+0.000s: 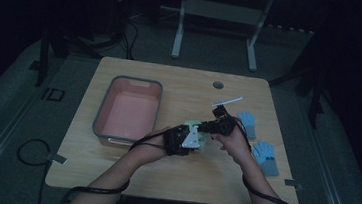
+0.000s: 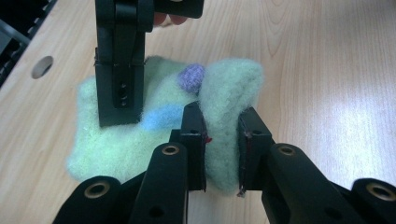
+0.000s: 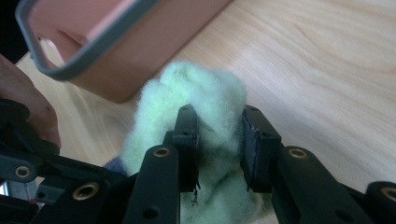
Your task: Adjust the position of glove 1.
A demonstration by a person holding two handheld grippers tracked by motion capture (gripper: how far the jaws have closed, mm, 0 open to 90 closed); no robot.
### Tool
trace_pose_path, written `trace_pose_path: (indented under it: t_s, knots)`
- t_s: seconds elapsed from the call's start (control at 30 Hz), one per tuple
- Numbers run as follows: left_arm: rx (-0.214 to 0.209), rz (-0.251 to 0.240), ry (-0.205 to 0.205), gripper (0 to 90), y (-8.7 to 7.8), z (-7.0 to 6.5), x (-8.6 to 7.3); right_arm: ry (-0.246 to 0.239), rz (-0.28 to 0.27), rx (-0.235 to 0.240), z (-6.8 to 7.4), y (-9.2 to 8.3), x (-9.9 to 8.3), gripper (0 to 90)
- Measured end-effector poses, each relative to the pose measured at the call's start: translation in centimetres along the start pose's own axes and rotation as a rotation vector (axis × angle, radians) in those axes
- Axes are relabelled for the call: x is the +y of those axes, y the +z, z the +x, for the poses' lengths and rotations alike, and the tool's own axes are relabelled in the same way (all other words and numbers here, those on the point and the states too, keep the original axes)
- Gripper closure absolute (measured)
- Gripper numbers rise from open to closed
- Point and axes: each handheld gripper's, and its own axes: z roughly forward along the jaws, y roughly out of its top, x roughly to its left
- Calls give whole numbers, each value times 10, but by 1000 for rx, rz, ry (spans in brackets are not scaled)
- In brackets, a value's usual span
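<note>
Fingers of both grippers clamped on fuzzy green sock, beside pink bin.

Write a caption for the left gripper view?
Left gripper pinching a fluffy green sock over the table.

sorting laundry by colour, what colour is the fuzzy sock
Pale green sock with a blue patch and a purple dot; clearest in the left gripper view.
</note>
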Motion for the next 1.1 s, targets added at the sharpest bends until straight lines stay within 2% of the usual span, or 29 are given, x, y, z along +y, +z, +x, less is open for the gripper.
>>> trace_pose_path:
  t_s: [0.2,0.43,0.7,0.87,1.1]
  knots:
    - [16,29,29,762,-21,10,5,-17,-16,13,10,-3,15,702]
    - [36,30,19,762,-35,17,3,-36,-28,19,20,-2,29,702]
    - [54,43,8,762,-51,24,-7,-66,-20,21,34,8,48,703]
    - [71,73,21,762,-64,31,-15,-96,-19,25,46,18,63,703]
    - [86,95,17,762,-80,37,-26,-118,-8,41,59,31,80,703]
